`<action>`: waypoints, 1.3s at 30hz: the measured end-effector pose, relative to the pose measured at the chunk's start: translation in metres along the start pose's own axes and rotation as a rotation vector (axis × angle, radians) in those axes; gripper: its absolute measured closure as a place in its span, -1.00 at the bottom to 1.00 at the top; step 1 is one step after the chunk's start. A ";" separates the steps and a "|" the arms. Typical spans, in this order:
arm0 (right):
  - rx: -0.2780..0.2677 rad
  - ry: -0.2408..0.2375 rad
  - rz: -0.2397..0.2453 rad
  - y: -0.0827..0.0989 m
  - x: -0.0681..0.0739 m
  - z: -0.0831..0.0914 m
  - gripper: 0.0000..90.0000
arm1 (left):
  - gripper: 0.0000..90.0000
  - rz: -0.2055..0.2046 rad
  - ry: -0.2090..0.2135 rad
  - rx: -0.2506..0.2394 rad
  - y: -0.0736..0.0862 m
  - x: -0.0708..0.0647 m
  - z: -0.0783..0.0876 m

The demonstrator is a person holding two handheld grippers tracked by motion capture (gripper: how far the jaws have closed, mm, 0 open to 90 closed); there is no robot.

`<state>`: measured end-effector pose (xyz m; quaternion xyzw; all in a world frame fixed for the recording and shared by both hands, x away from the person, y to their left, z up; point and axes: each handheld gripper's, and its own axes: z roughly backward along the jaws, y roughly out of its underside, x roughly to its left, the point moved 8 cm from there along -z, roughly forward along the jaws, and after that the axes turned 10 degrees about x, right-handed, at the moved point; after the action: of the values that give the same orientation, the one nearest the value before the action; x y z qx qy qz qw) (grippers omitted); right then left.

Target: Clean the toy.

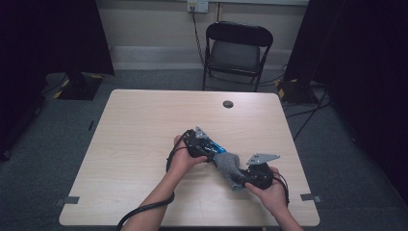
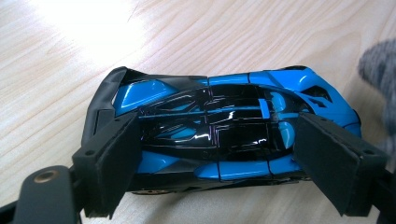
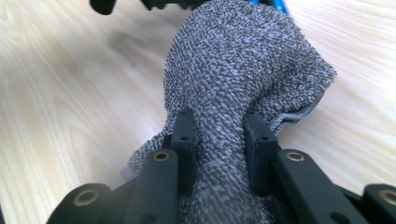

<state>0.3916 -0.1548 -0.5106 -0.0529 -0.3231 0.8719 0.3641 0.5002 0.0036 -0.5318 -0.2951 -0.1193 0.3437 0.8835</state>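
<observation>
The left gripper (image 2: pixel 219 154) is clamped on a blue toy car (image 2: pixel 224 126), its jaws pressing the car's two ends so the long axis runs straight across between them, wheels on the table (image 1: pixel 144 125). The right gripper (image 3: pixel 219 135) pinches a bunched grey cloth (image 3: pixel 243 70). In the high view the cloth (image 1: pixel 227 163) lies between the two hands, reaching from the right gripper (image 1: pixel 245 180) toward the car's near end, probably to wipe it. The table is pale wood; a black chair (image 1: pixel 236 50) stands beyond it in a dim room.
</observation>
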 end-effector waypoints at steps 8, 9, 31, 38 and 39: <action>-0.032 0.046 -0.034 -0.012 -0.029 0.008 0.54 | -0.65 0.006 -0.002 0.008 -0.001 -0.001 0.000; -0.034 0.051 -0.029 -0.014 -0.033 0.008 0.54 | -0.65 0.004 -0.001 0.008 -0.001 0.000 0.000; 0.037 0.134 0.014 -0.074 -0.091 -0.047 0.51 | -0.65 0.001 0.000 0.006 -0.001 -0.001 0.000; 0.074 0.151 0.072 -0.084 -0.093 -0.069 0.47 | -0.65 0.001 0.001 -0.003 -0.001 -0.002 0.000; 0.077 0.151 0.075 -0.084 -0.093 -0.071 0.41 | -0.65 0.003 0.000 -0.003 -0.001 -0.002 0.000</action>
<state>0.5334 -0.1354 -0.5288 -0.1164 -0.2589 0.8903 0.3562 0.4990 0.0015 -0.5316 -0.2967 -0.1194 0.3449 0.8825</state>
